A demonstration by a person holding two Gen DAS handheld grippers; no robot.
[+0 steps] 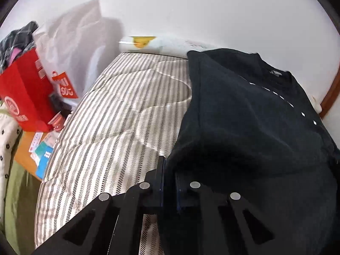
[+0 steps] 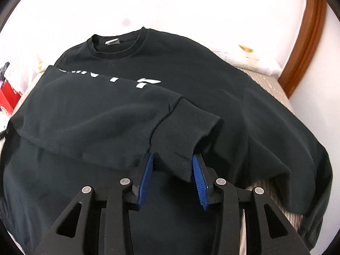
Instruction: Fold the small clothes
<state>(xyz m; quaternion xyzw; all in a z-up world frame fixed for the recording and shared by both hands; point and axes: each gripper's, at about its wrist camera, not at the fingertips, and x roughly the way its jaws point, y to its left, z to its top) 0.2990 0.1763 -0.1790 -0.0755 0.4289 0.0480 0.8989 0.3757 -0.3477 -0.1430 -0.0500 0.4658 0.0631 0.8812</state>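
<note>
while the black cotton sweatshirt (image 2: 212, 89) lies on the striped mattress (image 1: 110, 114), both tongs work it.
left gripper (image 1: 169, 176) pinches its edge; right gripper (image 2: 173, 165) stands spread around the ribbed cuff (image 2: 187, 131).

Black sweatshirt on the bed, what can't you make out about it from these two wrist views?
- Chest lettering: right wrist view, covered by the folded sleeve.
- Neck label: too small to read.
- Hem: cut off by the bottom edge in both views.
- Left gripper pads: left wrist view, buried in black sweatshirt cloth.
</note>
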